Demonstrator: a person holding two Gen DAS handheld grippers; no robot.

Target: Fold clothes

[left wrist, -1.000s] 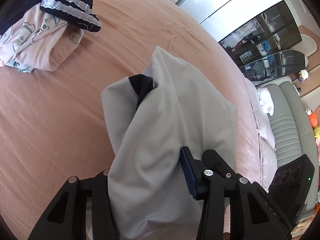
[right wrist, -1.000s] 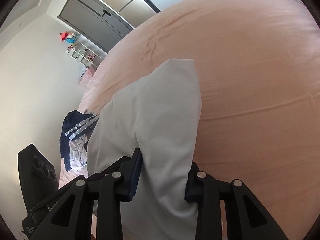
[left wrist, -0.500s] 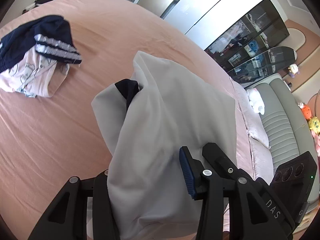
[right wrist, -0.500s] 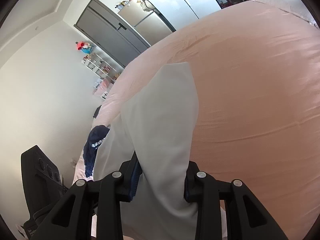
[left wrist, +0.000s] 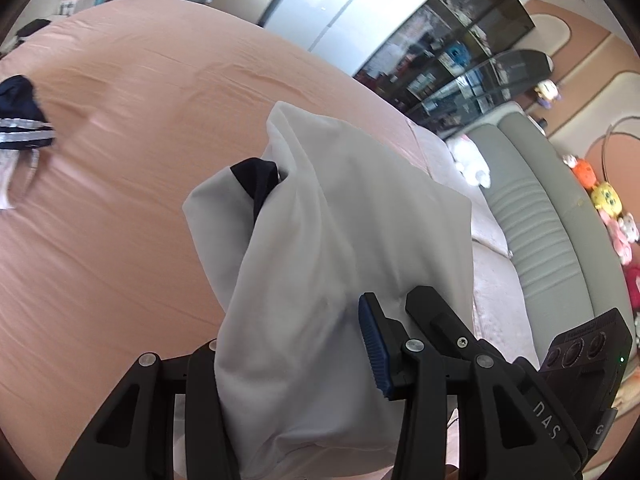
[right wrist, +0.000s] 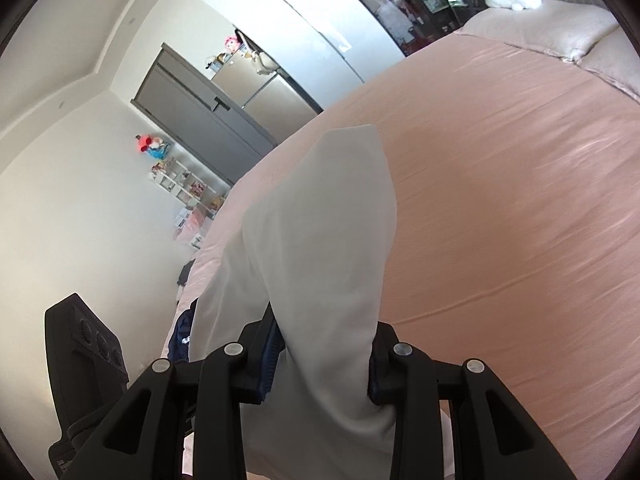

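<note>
A white garment (left wrist: 328, 264) with a dark navy trim (left wrist: 258, 178) hangs lifted above the pink bed sheet (left wrist: 120, 128). My left gripper (left wrist: 296, 356) is shut on one edge of it. My right gripper (right wrist: 320, 352) is shut on another edge of the same garment (right wrist: 324, 240), which drapes forward between the fingers over the sheet (right wrist: 500, 208). Each gripper's left finger is partly hidden by the cloth.
A pile of other clothes, navy with white stripes (left wrist: 20, 128), lies at the bed's far left. A grey sofa (left wrist: 536, 208) with soft toys stands to the right, a glass cabinet (left wrist: 460, 64) behind. Pillows (right wrist: 560, 36) lie at the bed's head.
Both grippers have risen and tilted up with the white garment held, so the bed and the clothes pile have dropped away and more of the room shows.
</note>
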